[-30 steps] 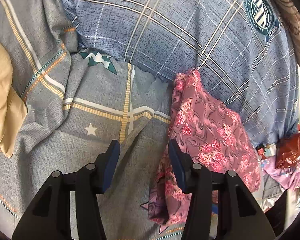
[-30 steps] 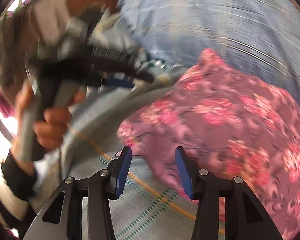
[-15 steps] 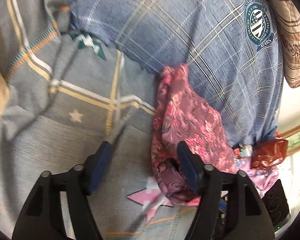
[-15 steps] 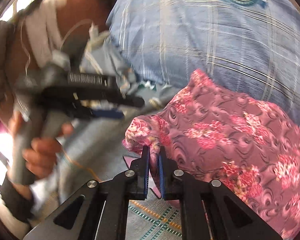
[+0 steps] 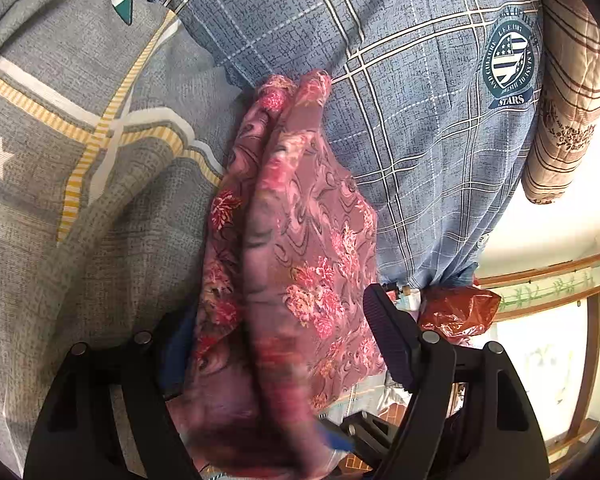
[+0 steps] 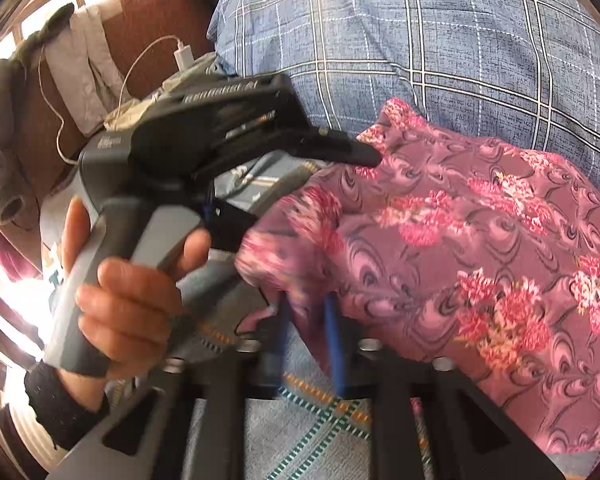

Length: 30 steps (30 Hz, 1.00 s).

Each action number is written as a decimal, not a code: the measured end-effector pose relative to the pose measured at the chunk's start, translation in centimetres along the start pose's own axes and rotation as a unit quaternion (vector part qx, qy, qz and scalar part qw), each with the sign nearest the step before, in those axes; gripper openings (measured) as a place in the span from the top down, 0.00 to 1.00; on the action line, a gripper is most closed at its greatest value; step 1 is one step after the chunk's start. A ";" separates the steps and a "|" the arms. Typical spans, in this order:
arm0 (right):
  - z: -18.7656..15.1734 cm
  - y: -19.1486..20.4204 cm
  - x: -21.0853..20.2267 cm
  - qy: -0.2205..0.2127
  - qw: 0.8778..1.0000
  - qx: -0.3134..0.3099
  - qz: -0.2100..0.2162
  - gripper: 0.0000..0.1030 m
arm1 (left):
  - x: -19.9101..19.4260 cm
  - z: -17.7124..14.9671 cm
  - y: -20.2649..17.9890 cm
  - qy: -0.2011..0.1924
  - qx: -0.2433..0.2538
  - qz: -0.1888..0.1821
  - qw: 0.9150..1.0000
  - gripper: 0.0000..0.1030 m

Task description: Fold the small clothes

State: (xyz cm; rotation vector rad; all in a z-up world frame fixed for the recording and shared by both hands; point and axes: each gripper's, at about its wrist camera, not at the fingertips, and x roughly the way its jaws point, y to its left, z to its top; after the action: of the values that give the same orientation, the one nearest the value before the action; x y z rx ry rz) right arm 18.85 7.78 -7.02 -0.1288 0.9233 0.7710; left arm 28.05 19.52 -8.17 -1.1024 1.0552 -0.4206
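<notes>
Item: floral garment [image 5: 300, 248], mauve-pink with red blossoms, bunched and draped over a grey patterned bedsheet [image 5: 60, 208], its upper end against a blue plaid pillow [image 5: 400, 80] bearing a round "STARS" crest [image 5: 510, 66]. Left gripper [image 5: 284, 344]: fingers wide apart, the garment hanging between them; the right pad [image 5: 386, 336] shows clear of the cloth, the left pad is mostly covered by fabric, and no clamping is seen. In the right wrist view the same gripper [image 6: 312, 180] appears from the side, held by a bare hand [image 6: 128, 292], its upper finger tip touching the garment's [image 6: 460, 240] top edge. Right gripper [image 6: 308, 340]: blue pads close together with a fold of the garment's lower edge between them; motion blur makes it uncertain, but it looks pinched. Also present: a striped beige quilt [image 5: 568, 120] at the far right, a red plastic bag [image 5: 456, 312] beside the pillow's corner, and a white charging cable [image 6: 140, 56] behind the left gripper.
</notes>
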 end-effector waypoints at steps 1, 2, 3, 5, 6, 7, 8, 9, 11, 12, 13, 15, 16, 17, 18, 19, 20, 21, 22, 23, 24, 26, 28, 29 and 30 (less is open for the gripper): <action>-0.3 0.5 0.0 0.000 1.000 -0.010 -0.012 0.52 | 0.0 0.1 0.0 0.003 -0.002 -0.009 1.000 0.25; -0.5 0.8 0.1 -0.002 1.000 -0.019 -0.020 0.42 | 0.1 0.3 -0.1 0.007 -0.002 -0.014 1.000 0.25; -0.7 1.4 0.1 -0.007 0.999 -0.036 -0.029 0.43 | 0.1 0.5 -0.3 0.013 0.000 -0.016 1.000 0.25; -0.9 2.1 0.3 -0.009 0.997 -0.057 -0.043 0.42 | 0.0 1.4 -1.0 0.026 0.011 -0.033 0.999 0.25; -1.0 2.6 0.6 -0.009 0.996 -0.069 -0.051 0.42 | 0.0 1.9 -1.2 0.036 0.017 -0.040 0.998 0.25; -1.0 3.0 0.9 -0.008 0.995 -0.081 -0.061 0.42 | 0.3 2.5 -1.5 0.051 0.026 -0.044 0.997 0.25; -1.1 3.3 1.1 -0.008 0.994 -0.088 -0.069 0.42 | 0.7 3.1 -1.8 0.062 0.035 -0.041 0.997 0.25; -1.3 3.7 1.4 -0.006 0.992 -0.100 -0.082 0.42 | 1.2 3.7 -2.0 0.076 0.046 -0.029 0.996 0.25; -1.4 4.2 1.9 -0.003 0.988 -0.118 -0.101 0.42 | 2.6 5.0 -2.2 0.098 0.070 0.011 0.993 0.25; -1.4 4.7 2.3 -0.002 0.984 -0.132 -0.120 0.42 | 3.3 5.6 -2.1 0.106 0.079 0.030 0.991 0.25; -1.3 4.9 2.6 -0.003 0.982 -0.141 -0.130 0.42 | 4.0 6.0 -2.1 0.114 0.082 0.035 0.989 0.25; -0.9 5.4 3.4 -0.002 0.975 -0.156 -0.158 0.42 | 4.7 7.0 -2.3 0.123 0.081 0.019 0.989 0.25; -0.7 5.5 3.8 0.001 0.974 -0.159 -0.161 0.42 | 5.1 7.2 -2.6 0.125 0.082 0.024 0.989 0.25; -0.6 5.5 4.0 0.003 0.973 -0.160 -0.163 0.44 | 5.4 7.4 -2.7 0.128 0.085 0.030 0.988 0.25; -0.5 5.6 4.3 0.005 0.973 -0.164 -0.165 0.45 | 5.7 7.4 -3.0 0.132 0.090 0.036 0.986 0.25; -0.4 5.7 4.5 0.004 0.971 -0.170 -0.168 0.46 | 5.9 7.5 -3.5 0.132 0.095 0.043 0.986 0.25; -0.4 5.7 4.6 0.000 0.970 -0.174 -0.170 0.56 | 6.1 7.5 -4.1 0.128 0.102 0.053 0.985 0.28; -0.2 5.5 4.6 -0.002 0.971 -0.173 -0.163 0.68 | 6.2 7.3 -4.6 0.127 0.110 0.059 0.984 0.48; 0.0 5.2 4.4 -0.005 0.974 -0.163 -0.155 0.94 | 6.1 7.1 -5.0 0.127 0.116 0.059 0.983 0.76; 0.1 4.8 4.0 -0.013 0.977 -0.149 -0.150 0.93 | 6.0 6.9 -5.6 0.127 0.122 0.059 0.983 0.87; 0.3 4.4 3.5 -0.021 0.980 -0.136 -0.143 0.93 | 5.8 6.6 -6.2 0.124 0.127 0.065 0.982 0.91; 0.5 3.4 1.8 -0.045 0.986 -0.103 -0.126 0.93 | 5.5 6.0 -7.2 0.113 0.135 0.083 0.981 0.91; 0.6 2.8 0.1 -0.067 0.987 -0.084 -0.118 0.93 | 5.1 5.3 -8.5 0.105 0.140 0.092 0.980 0.91; 0.6 2.6 -0.7 -0.076 0.987 -0.077 -0.116 0.93 | 5.1 5.1 -9.1 0.101 0.140 0.093 0.981 0.91; 0.6 2.4 -1.3 -0.082 0.988 -0.072 -0.113 0.93 | 5.1 4.7 -10.0 0.096 0.141 0.094 0.981 0.91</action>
State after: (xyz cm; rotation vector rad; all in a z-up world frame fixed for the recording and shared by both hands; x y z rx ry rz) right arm 17.23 9.09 -5.16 -0.2875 0.6820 0.6260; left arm 36.51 13.85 -1.60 -0.7135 1.2164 -0.5154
